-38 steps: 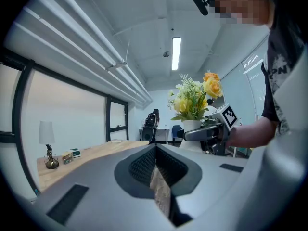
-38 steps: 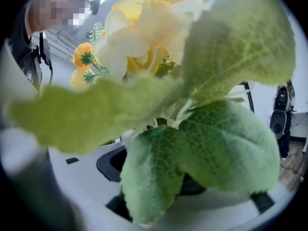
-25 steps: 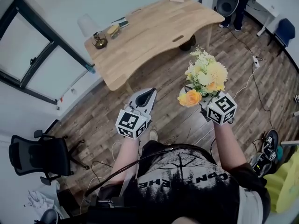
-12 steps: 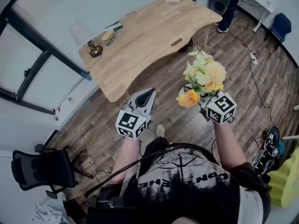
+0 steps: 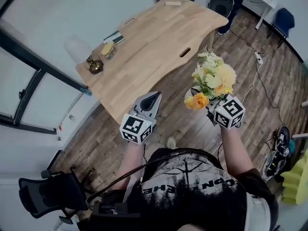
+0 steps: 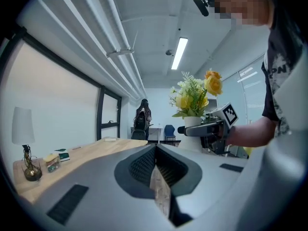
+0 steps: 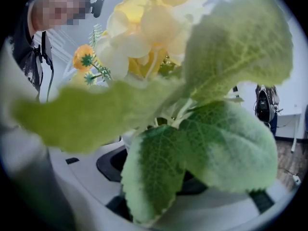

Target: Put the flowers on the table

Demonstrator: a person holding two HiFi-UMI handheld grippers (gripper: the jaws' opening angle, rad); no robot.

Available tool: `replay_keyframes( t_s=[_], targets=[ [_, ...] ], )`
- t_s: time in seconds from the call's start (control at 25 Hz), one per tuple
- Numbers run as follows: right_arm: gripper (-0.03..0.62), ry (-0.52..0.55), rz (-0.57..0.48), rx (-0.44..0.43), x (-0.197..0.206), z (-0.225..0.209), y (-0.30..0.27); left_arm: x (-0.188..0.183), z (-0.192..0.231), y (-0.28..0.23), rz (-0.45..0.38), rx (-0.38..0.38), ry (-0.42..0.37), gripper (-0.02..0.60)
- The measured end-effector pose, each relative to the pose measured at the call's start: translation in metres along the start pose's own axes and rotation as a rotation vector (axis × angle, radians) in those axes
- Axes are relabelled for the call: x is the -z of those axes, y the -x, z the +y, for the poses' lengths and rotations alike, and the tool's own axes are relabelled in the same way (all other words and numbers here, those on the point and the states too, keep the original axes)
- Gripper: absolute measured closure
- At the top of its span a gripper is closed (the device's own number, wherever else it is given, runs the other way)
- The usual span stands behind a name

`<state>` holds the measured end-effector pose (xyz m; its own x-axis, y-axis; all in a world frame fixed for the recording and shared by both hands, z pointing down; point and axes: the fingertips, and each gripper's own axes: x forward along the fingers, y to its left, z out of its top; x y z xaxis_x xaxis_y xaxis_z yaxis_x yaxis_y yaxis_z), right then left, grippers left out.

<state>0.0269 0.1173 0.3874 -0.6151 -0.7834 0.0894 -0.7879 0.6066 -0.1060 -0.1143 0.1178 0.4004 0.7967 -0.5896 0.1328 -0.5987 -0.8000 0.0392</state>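
Flowers (image 5: 212,77) upright, blooms upward, in right tool (image 5: 200,100)

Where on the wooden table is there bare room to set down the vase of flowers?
For the flowers, the table is bare across its wide middle, from the cable slot down to the near corner and up to the small block. The left corner is crowded: lamp, small yellow item, book.
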Motion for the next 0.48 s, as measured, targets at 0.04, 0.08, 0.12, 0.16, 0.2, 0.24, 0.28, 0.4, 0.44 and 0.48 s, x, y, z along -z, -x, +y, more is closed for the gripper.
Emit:
replay_keyframes(
  t_s=[0.04,0.08,0.12,0.16,0.2,0.24,0.28,0.4,0.44,0.48],
  targets=[
    [0.345,-0.003,-0.003,0.006,-0.001,-0.002,-0.010,0.000,0.010,-0.002,0.002,0.006,0.001,0.568],
    [0.345,-0.004,-0.004,0.012,-0.001,-0.003,-0.019,0.001,0.020,-0.003,0.004,0.012,0.000,0.568],
    [0.345,-0.004,-0.006,0.017,-0.002,-0.004,-0.028,0.002,0.030,-0.004,0.006,0.017,-0.001,0.568],
    [0.345,-0.002,-0.007,0.022,-0.002,-0.005,-0.037,0.003,0.039,-0.005,0.007,0.022,-0.002,0.568],
    [0.345,0.000,-0.008,0.026,-0.002,-0.005,-0.045,0.003,0.048,-0.006,0.006,0.025,-0.003,0.568],
    [0.345,0.002,-0.010,0.031,-0.002,-0.005,-0.052,0.003,0.057,-0.007,0.004,0.028,-0.004,0.568],
    [0.345,0.004,-0.011,0.035,-0.002,-0.006,-0.059,0.003,0.066,-0.007,0.001,0.030,-0.004,0.568],
    [0.345,0.009,-0.006,0.043,-0.003,-0.007,-0.077,0.001,0.087,-0.011,-0.010,0.032,0.000,0.568],
    [0.345,0.010,-0.002,0.043,-0.002,-0.008,-0.082,0.001,0.093,-0.012,-0.013,0.033,0.004,0.568],
    [0.345,0.011,0.001,0.042,-0.001,-0.010,-0.087,0.002,0.098,-0.014,-0.014,0.034,0.007,0.568]
  ],
)
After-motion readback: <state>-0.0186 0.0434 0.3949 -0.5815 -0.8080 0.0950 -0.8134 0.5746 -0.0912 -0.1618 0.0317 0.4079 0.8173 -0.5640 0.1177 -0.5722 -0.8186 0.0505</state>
